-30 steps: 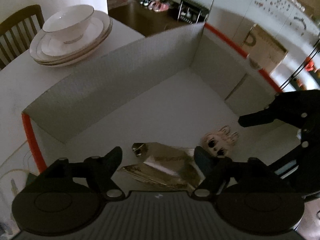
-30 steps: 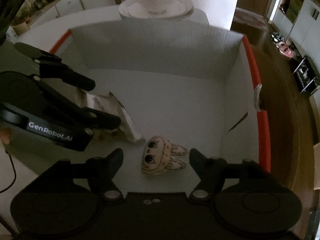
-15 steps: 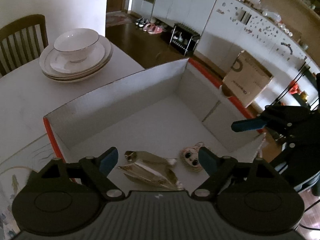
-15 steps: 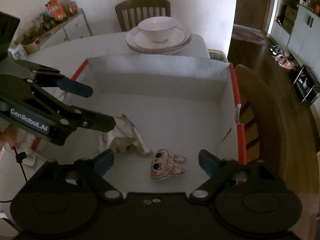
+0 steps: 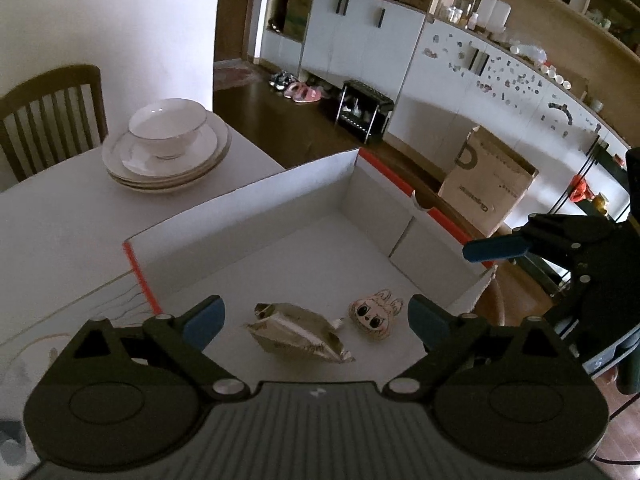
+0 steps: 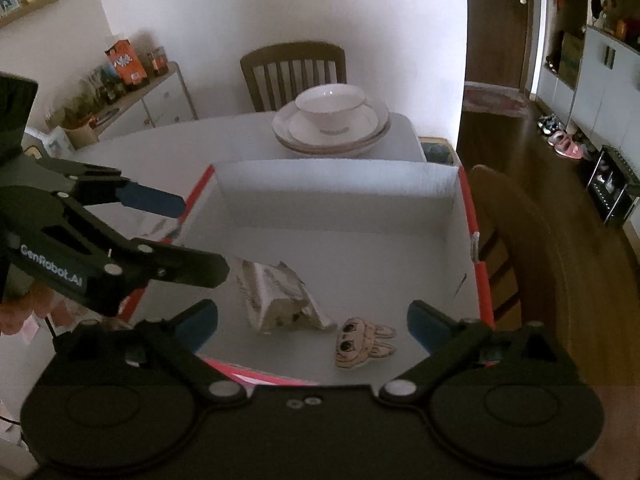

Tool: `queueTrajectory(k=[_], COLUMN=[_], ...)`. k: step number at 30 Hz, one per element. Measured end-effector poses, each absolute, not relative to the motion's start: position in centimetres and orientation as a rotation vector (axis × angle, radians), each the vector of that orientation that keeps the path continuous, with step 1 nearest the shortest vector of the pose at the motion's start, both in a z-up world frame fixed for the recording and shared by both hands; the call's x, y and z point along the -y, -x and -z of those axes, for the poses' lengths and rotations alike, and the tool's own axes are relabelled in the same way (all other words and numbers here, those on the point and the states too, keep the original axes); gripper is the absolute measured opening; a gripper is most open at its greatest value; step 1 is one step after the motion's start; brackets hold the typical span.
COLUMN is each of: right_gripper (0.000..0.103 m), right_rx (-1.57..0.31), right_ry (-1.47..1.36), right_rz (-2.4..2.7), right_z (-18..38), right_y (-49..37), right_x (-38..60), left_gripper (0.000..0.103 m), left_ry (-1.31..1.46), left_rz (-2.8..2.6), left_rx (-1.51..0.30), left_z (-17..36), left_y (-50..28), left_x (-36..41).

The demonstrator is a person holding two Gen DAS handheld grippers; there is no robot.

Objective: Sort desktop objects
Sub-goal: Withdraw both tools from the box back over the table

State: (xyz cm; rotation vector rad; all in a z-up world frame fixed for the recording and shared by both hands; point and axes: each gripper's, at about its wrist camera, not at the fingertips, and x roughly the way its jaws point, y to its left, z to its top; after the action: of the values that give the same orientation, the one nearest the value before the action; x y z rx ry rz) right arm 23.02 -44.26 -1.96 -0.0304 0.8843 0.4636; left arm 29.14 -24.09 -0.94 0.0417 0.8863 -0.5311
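A white cardboard box with red edges (image 5: 280, 200) (image 6: 332, 196) stands open on the table. Inside lie a crumpled silver foil packet (image 5: 298, 332) (image 6: 280, 298) and a small cartoon bunny-face charm (image 5: 374, 314) (image 6: 362, 346). My left gripper (image 5: 316, 320) is open and empty, raised above the box's near side over the packet. My right gripper (image 6: 312, 322) is open and empty, raised above the near edge. Each gripper shows in the other's view, the right one (image 5: 560, 256) and the left one (image 6: 100, 236).
A white bowl on stacked plates (image 5: 166, 148) (image 6: 332, 122) sits on the table beyond the box. Wooden chairs (image 6: 294, 74) (image 5: 48, 116) stand at the far side, another (image 6: 516, 240) right of the box. A paper bag (image 5: 486, 192) stands on the floor.
Both grippers have lifted up and back out of the box, open and empty. The packet and the charm stay on the box floor.
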Motion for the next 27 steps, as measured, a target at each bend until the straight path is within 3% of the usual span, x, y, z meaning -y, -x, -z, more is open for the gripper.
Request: queueTrajectory(k=[27], right_gripper=[0.102], right_rx=[-0.806], right_ry=[0.041], right_rz=[-0.468], right_z=[-0.3], right_y=[-16.5], right_x=[33.9], left_gripper=[0.098], left_ry=[-0.005], left_rz=[0.466], left_rx=[-0.765], left_z=[-1.6], left_y=[-19.3], left_x=[11.2])
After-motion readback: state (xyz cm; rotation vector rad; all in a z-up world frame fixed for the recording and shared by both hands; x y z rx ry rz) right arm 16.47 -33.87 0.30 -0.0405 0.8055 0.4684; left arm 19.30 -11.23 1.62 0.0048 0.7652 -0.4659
